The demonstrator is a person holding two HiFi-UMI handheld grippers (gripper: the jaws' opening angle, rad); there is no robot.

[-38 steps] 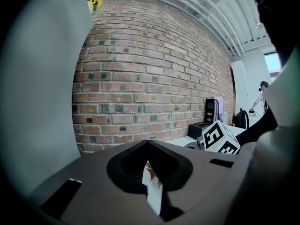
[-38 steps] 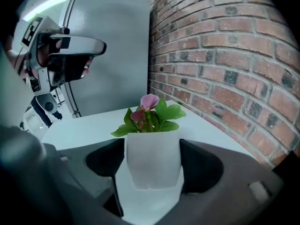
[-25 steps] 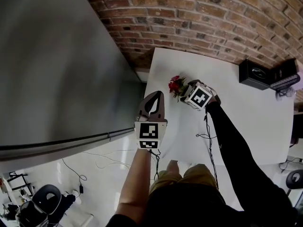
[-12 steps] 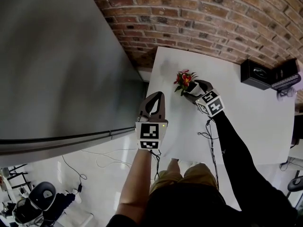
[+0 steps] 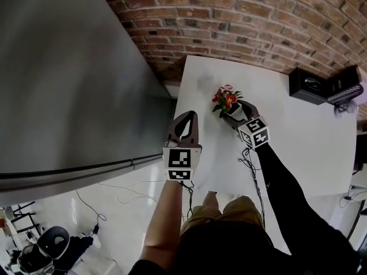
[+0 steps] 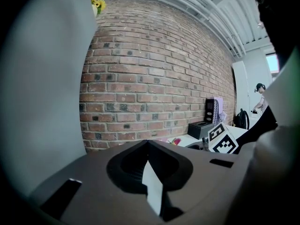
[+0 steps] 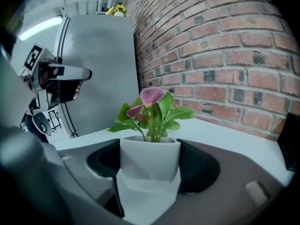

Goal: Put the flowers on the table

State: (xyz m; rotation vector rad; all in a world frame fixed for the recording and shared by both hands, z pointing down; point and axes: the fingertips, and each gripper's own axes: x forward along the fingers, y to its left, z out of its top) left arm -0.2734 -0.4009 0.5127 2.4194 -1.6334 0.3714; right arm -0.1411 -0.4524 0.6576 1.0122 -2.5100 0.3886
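A small white pot of pink and red flowers with green leaves sits between the jaws of my right gripper, which is shut on it. In the head view the flowers stand upright over the left part of the white table, with the right gripper behind them. Whether the pot touches the tabletop is hidden. My left gripper hangs off the table's left edge, shut and empty, its tips meeting.
A tall grey fridge stands left of the table, with yellow flowers on top. A brick wall runs behind. A black box sits at the table's far right. Cables hang over the near edge.
My right gripper has swung so that the pot stands more upright, and the flowers have shifted a little right and farther onto the table. The left gripper has stayed put.
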